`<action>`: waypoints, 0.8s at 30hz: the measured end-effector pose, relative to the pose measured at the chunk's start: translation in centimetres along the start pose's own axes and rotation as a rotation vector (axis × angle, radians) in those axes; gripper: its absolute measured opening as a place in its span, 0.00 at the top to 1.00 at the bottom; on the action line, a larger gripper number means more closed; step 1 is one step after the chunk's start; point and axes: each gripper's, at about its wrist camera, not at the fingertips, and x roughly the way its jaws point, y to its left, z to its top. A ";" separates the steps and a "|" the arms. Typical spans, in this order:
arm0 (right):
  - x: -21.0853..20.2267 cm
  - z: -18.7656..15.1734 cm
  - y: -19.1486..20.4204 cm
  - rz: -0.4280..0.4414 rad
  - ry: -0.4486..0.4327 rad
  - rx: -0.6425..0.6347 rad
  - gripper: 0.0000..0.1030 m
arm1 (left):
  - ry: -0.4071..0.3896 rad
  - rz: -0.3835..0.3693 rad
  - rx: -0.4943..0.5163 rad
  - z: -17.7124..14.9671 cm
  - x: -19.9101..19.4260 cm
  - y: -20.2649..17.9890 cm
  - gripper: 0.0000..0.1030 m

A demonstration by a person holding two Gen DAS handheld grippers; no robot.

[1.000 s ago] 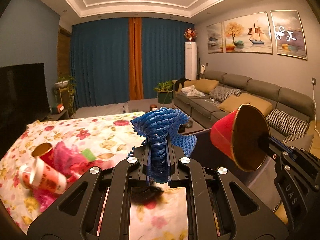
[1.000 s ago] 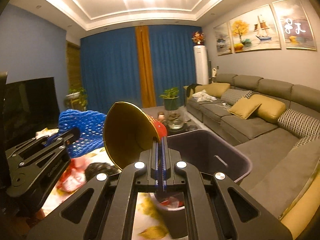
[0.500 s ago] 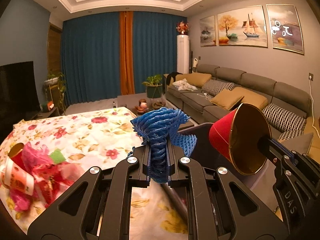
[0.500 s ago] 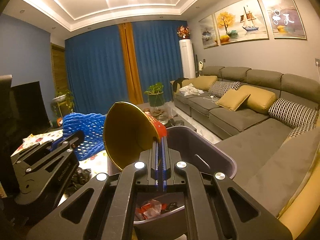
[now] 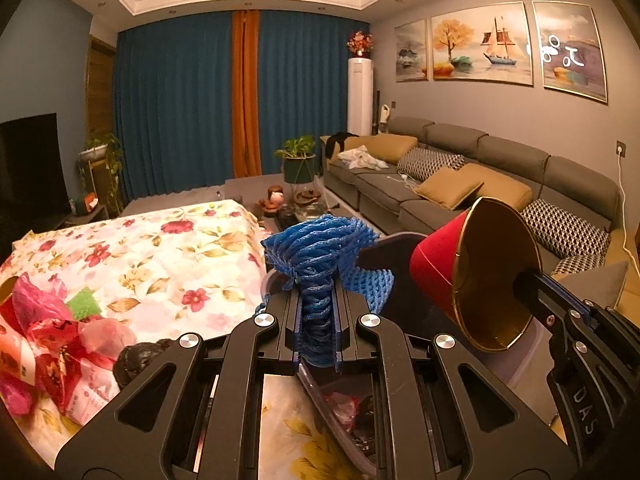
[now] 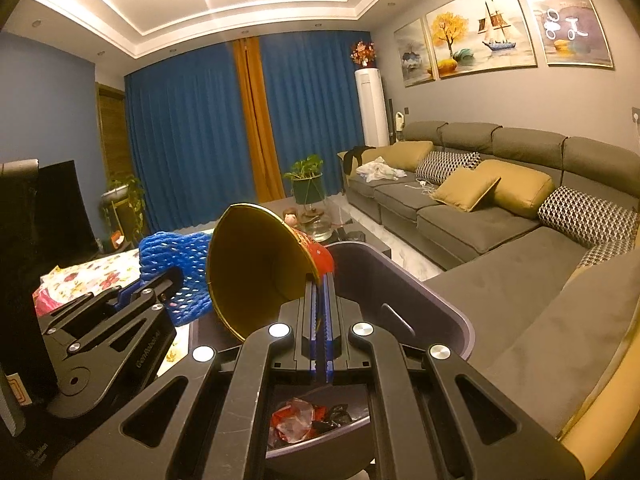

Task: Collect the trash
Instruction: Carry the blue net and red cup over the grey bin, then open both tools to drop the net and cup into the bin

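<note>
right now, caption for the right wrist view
Right tongs pinch a red gold-lined paper cup above the grey plastic bin.

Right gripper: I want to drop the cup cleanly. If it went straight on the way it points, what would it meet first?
Probably the far wall of the grey bin, though depth is unclear.

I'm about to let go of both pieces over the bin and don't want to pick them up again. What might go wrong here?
Two risks, as I judge them.

1. The left gripper pinches the blue foam net near the bin's table-side edge; released there, it may land on the floral cloth.

2. The right gripper holds the paper cup by its wall, tilted sideways; it could clip the rim and bounce out.
</note>
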 end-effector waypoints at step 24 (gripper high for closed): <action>1.2 -0.1 0.0 -0.002 0.018 0.014 0.96 | 0.040 -0.040 0.023 0.0 2.2 0.4 0.49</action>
